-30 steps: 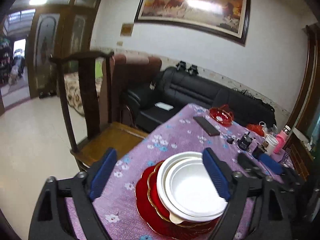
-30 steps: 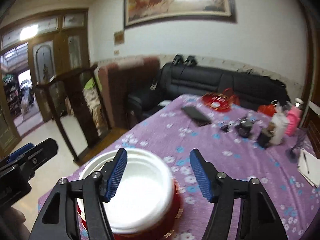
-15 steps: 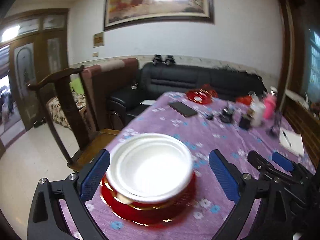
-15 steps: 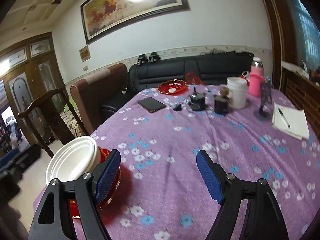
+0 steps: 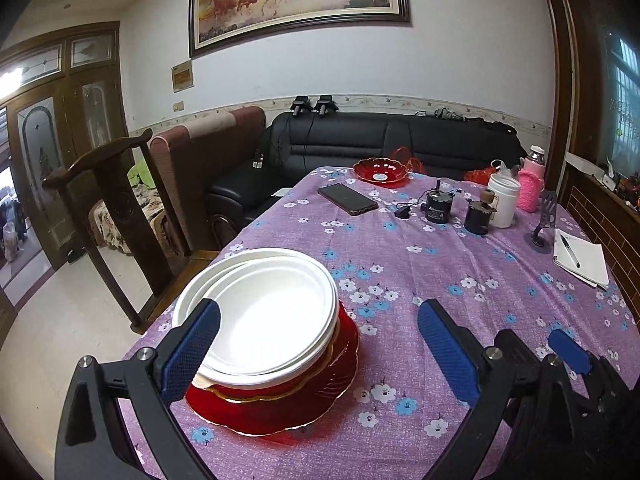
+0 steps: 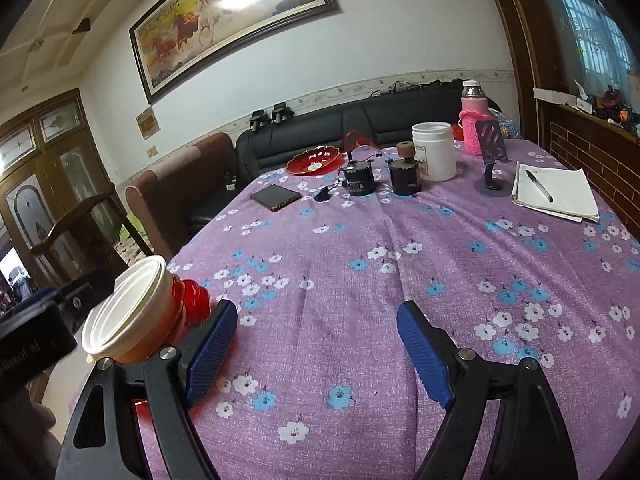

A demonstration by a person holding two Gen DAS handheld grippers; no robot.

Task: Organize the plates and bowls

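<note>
A stack of white bowls (image 5: pixel 264 312) sits on red gold-rimmed plates (image 5: pixel 288 400) at the near left corner of the purple flowered table (image 5: pixel 440 280). My left gripper (image 5: pixel 320 352) is open and empty, its left finger in front of the stack. The stack also shows in the right wrist view (image 6: pixel 132 312) at far left. My right gripper (image 6: pixel 316 356) is open and empty over bare cloth, right of the stack. Another red dish (image 5: pixel 382 171) lies at the table's far end, also seen in the right wrist view (image 6: pixel 314 159).
A phone (image 5: pixel 347 199), small dark jars (image 5: pixel 478 212), a white tub (image 5: pixel 503 199), a pink bottle (image 5: pixel 531 186), a phone stand (image 6: pixel 493 160) and a notepad with pen (image 6: pixel 556 192) lie on the far half. A wooden chair (image 5: pixel 116 216) and black sofa (image 5: pixel 400 140) stand beyond the table.
Both grippers have swung right and drawn back from the stack. The stack now lies left of each view. The stack itself has not moved.
</note>
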